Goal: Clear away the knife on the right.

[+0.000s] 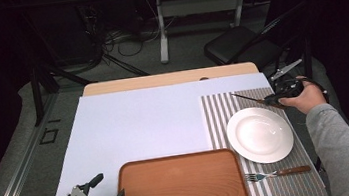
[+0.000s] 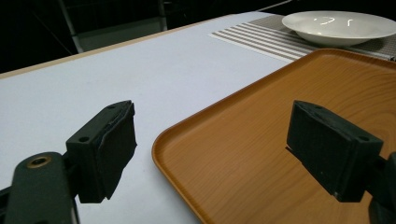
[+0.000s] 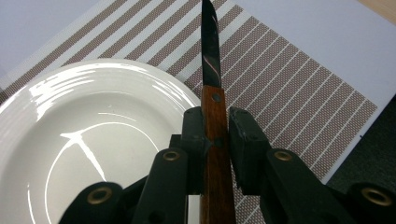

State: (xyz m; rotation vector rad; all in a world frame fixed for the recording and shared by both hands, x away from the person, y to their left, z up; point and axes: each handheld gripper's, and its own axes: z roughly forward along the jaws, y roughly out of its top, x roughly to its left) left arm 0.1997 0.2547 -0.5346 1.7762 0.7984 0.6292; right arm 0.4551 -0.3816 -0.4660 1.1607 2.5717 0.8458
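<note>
My right gripper (image 3: 215,128) is shut on the wooden handle of a knife (image 3: 210,56), whose dark blade points away over the striped placemat (image 3: 289,79), beside the white plate (image 3: 84,140). In the high view the right gripper (image 1: 274,100) holds the knife (image 1: 250,97) just behind the plate (image 1: 260,134), blade pointing left. My left gripper (image 1: 109,187) is open at the near left corner of the brown tray (image 1: 180,185). Its jaws straddle the tray's rim (image 2: 161,140) with nothing pressed between them; the left gripper (image 2: 210,154) sits low over the table.
A fork (image 1: 277,172) with a wooden handle lies on the placemat (image 1: 219,112) in front of the plate, right of the tray. A pale sheet (image 1: 136,128) covers the table. A black chair (image 1: 236,45) and desk legs stand beyond the far edge.
</note>
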